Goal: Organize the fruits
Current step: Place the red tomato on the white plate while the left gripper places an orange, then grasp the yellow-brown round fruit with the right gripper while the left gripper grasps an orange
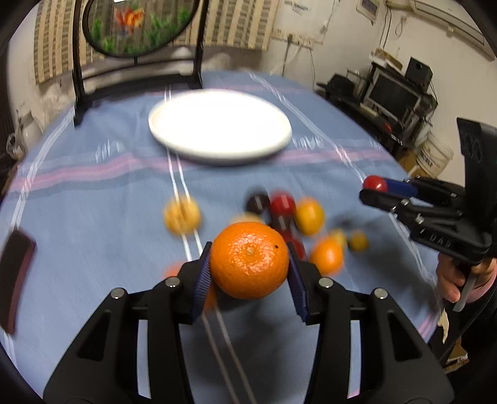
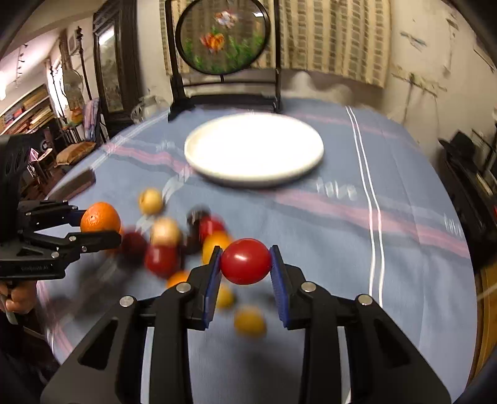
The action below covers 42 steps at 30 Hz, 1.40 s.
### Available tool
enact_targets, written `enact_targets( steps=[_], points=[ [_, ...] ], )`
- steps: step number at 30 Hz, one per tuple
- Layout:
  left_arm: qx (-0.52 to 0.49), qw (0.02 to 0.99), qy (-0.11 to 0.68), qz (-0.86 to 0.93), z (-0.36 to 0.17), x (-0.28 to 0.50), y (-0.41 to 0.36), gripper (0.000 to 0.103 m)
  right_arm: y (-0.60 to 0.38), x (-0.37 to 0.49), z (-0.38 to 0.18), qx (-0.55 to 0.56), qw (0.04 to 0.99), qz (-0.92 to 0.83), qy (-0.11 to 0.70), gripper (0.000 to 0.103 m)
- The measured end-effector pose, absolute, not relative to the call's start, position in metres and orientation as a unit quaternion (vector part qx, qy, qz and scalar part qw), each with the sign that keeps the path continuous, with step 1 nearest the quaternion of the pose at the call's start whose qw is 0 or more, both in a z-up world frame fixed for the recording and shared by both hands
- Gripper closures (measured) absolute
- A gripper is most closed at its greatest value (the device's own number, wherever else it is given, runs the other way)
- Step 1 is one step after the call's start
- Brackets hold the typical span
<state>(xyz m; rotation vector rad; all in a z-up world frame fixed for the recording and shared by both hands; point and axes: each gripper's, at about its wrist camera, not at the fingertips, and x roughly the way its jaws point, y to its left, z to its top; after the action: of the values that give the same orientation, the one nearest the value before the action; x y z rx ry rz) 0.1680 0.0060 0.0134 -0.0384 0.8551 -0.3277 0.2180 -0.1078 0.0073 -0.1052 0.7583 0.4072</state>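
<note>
My left gripper (image 1: 248,264) is shut on an orange (image 1: 249,259) and holds it above the blue tablecloth; it also shows in the right wrist view (image 2: 93,228) at the left. My right gripper (image 2: 246,262) is shut on a small red fruit (image 2: 245,261); it shows in the left wrist view (image 1: 374,188) at the right, with the red fruit (image 1: 375,183) at its tip. A white plate (image 1: 279,146) (image 2: 217,174) lies empty beyond both grippers. Several loose red, yellow and orange fruits (image 1: 307,216) (image 2: 161,259) lie blurred on the cloth below the grippers.
A round embroidered screen on a black stand (image 1: 139,25) (image 2: 223,37) stands at the table's far edge behind the plate. A dark flat object (image 1: 15,273) (image 2: 77,183) lies on the cloth at the left. Furniture and boxes (image 1: 394,90) stand off the table's right side.
</note>
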Motion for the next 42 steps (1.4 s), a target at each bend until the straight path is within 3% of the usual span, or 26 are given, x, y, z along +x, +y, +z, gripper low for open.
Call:
enact_targets(
  steps=[6, 12, 20, 21, 22, 23, 24, 32, 42],
  points=[
    [-0.017, 0.901, 0.408, -0.148, 0.036, 0.278, 0.017, 0.057, -0.078, 0.309, 0.015, -0.071, 0.908, 0.192, 0.365, 0.071],
    [-0.024, 0.886, 0.446, -0.123, 0.008, 0.359, 0.017, 0.057, -0.065, 0.394, -0.011, -0.067, 0.889, 0.168, 0.420, 0.071],
    [-0.006, 0.870, 0.483, -0.099, -0.024, 0.396, 0.009, 0.056, -0.055, 0.427, -0.038, -0.076, 0.875, 0.161, 0.451, 0.070],
    [-0.005, 0.869, 0.485, -0.097, -0.026, 0.397, 0.009, 0.050, -0.054, 0.428, -0.040, -0.078, 0.873, 0.162, 0.452, 0.069],
    [-0.005, 0.873, 0.479, -0.092, -0.023, 0.395, 0.010, 0.041, -0.053, 0.429, -0.041, -0.079, 0.871, 0.163, 0.456, 0.060],
    [-0.005, 0.880, 0.468, -0.085, -0.018, 0.392, 0.012, 0.025, -0.053, 0.428, -0.040, -0.079, 0.871, 0.162, 0.457, 0.055],
    [-0.005, 0.888, 0.453, -0.078, -0.013, 0.387, 0.013, 0.020, -0.053, 0.425, -0.037, -0.078, 0.872, 0.162, 0.455, 0.052],
    [-0.018, 0.919, 0.387, -0.066, 0.029, 0.310, 0.032, 0.006, -0.075, 0.350, 0.004, -0.039, 0.905, 0.187, 0.381, 0.044],
    [-0.046, 0.920, 0.378, -0.092, -0.009, 0.192, 0.070, 0.003, -0.083, 0.243, -0.015, -0.074, 0.904, 0.247, 0.341, 0.043]
  ],
)
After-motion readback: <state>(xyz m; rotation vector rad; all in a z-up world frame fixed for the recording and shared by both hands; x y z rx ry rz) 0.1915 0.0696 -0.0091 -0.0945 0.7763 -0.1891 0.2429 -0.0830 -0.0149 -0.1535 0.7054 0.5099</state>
